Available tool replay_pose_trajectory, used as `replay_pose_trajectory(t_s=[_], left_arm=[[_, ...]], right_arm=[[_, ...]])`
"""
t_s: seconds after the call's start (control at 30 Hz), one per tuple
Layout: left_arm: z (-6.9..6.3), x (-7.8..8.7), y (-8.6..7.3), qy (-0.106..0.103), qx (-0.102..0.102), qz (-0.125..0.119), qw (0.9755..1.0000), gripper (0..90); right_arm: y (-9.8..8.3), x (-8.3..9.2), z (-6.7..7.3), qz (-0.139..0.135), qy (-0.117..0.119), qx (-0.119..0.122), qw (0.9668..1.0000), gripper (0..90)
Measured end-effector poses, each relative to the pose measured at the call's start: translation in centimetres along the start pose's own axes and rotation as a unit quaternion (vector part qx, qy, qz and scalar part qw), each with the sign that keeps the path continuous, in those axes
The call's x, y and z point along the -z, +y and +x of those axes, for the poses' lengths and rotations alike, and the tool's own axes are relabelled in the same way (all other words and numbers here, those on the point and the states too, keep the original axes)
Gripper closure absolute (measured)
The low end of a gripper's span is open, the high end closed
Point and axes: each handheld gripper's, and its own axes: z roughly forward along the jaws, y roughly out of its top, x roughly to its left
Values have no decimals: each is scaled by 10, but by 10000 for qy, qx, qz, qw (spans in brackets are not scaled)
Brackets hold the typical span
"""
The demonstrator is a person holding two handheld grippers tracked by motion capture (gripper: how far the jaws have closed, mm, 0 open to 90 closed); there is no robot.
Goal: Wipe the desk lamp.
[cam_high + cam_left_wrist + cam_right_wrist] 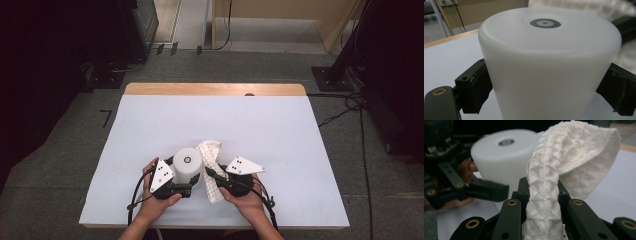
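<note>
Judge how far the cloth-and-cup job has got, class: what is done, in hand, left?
Done: both things are gripped. The left tool is clamped on the sides of the upturned white cup, and the right tool pinches the white waffle cloth. In hand: the cloth stands lifted beside the cup; whether they touch is unclear. Left, probably: wiping the cup, since no cloth lies on its top.
</note>
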Motion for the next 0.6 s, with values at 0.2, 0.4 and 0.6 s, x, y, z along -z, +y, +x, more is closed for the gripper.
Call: replay_pose_trajectory(t_s=[0.2, 0.4, 0.6], left_arm=[[-5, -2, 2, 83, -331, 107, 9994, 89], [-20, -6, 3, 182, -890, 166, 9957, 89], [-27, -6, 2, 184, -1096, 123, 9937, 89]], right_arm=[[29, 28, 2, -424, 357, -100, 9984, 761], [44, 32, 20, -376, 1002, -69, 9942, 764], [43, 21, 23, 157, 600, -46, 9981, 768]])
